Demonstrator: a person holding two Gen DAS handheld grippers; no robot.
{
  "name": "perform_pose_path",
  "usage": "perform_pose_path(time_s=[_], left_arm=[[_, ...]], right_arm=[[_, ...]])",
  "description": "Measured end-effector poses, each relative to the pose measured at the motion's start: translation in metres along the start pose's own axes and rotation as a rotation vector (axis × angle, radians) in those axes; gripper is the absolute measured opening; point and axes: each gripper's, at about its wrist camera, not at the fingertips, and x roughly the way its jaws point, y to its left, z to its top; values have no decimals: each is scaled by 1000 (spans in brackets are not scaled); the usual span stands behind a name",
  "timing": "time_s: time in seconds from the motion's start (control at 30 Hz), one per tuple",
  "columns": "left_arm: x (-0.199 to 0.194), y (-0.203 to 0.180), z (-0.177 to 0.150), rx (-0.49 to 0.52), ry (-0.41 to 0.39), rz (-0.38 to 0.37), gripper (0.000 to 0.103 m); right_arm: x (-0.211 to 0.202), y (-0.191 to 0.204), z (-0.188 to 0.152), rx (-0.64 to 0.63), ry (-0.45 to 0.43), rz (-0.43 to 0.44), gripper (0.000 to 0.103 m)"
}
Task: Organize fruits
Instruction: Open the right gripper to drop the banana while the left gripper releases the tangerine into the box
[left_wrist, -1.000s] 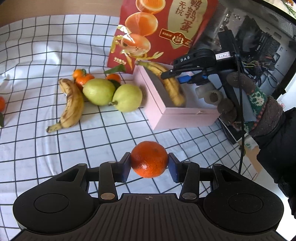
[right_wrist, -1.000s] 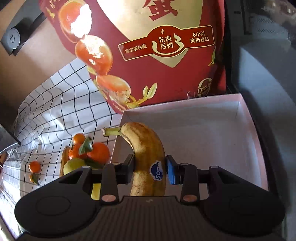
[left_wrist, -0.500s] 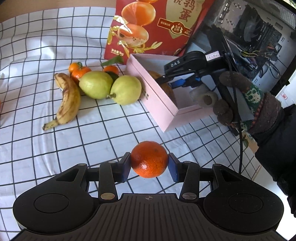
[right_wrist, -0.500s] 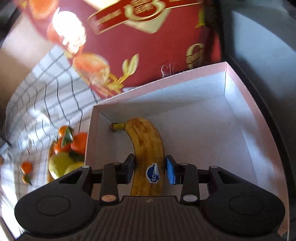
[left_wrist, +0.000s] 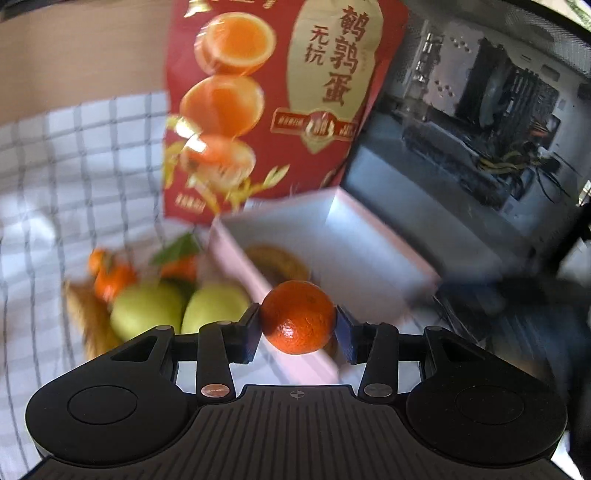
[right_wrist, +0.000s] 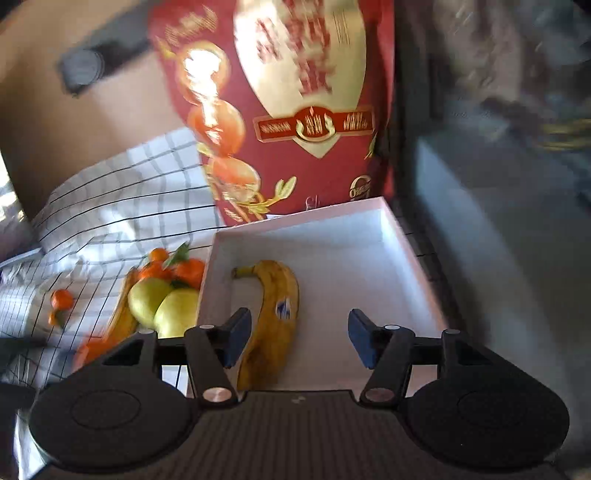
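Banana (right_wrist: 275, 317) now lies loose in the pink box (right_wrist: 402, 236), right gripper (right_wrist: 297, 341) fingers spread wide after clamping it 0.5 s ago, while left gripper (left_wrist: 298, 326) pinches 1 orange (left_wrist: 297, 316) near the box, likely next in.

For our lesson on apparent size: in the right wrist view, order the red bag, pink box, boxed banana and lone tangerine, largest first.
1. red bag
2. pink box
3. banana
4. tangerine

The bag and box are close; nearness to the camera makes their order unsure.
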Motion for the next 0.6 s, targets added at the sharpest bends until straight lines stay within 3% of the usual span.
perform_pose_path(time_s=[0.03, 0.13, 0.27, 0.43, 0.6], left_arm=[[10, -1, 9, 6, 2, 5, 48], [40, -2, 29, 26, 34, 46, 48], [68, 7, 40, 12, 103, 76, 50], [32, 31, 37, -92, -5, 16, 46], [-16, 59, 13, -177, -108, 63, 47]], right_arm=[[-11, 3, -13, -10, -2, 2, 58], [-15, 14, -45, -49, 69, 58, 42], [15, 36, -64, -76, 109, 51, 41], [39, 50, -53, -16, 67, 84, 41], [61, 65, -39, -1, 52, 128, 42]])
